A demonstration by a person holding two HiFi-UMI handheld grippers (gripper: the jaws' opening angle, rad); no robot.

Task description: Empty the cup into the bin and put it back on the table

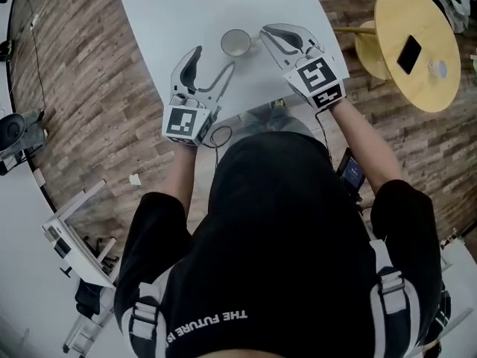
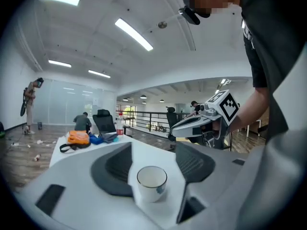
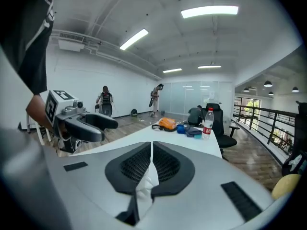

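- Person's black shirt [image 1: 283, 222] fills the lower middle of the head view.
- Left hand-held gripper [image 1: 215, 60] sits over the white bench [image 1: 179, 13], centre left, released, with its jaws spread wide and grasping nothing.
- White cup [image 1: 236, 42] stands upright on the bench at upper centre, just beyond those jaws and untouched.
- Right hand-held gripper [image 1: 270, 32], just right of the cup, is clenched on nothing.

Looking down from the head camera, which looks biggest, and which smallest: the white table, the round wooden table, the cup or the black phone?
1. white table
2. round wooden table
3. cup and black phone: they look about the same size, so I won't rank them.
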